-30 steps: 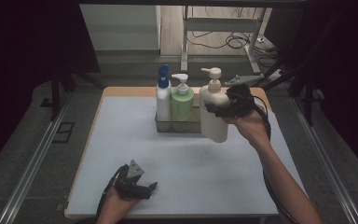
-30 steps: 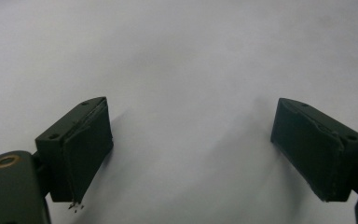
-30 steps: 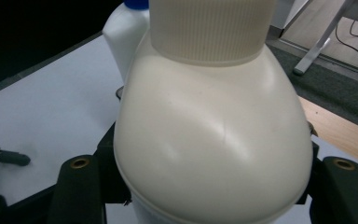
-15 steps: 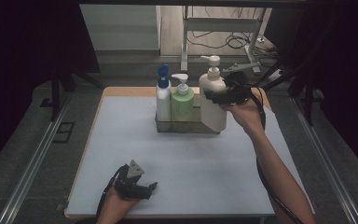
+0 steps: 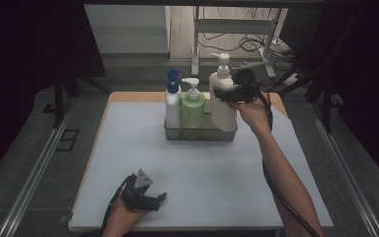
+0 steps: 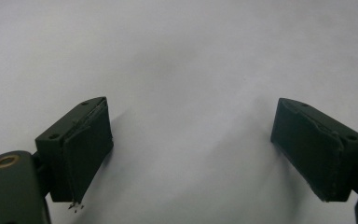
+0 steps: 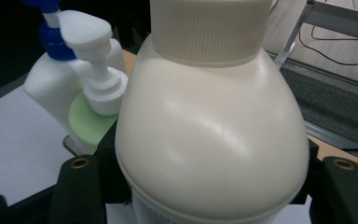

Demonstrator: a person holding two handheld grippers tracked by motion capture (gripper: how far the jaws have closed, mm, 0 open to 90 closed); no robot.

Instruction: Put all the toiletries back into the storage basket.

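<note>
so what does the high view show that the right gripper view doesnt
High view alone: the whole table, the clear tray under the bottles, the left gripper lying open near the front edge, and the person's forearms. Right gripper view alone: a close look at the cream bottle's ribbed collar and the right gripper's jaws pressed against both its sides. Both: the cream pump bottle held by the right gripper, the green pump bottle and the blue-capped white bottle.

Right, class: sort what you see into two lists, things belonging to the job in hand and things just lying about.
In the job:
- right gripper
- cream pump bottle
- clear tray

Lying about:
- green pump bottle
- blue-capped white bottle
- left gripper, resting open on the table
</note>
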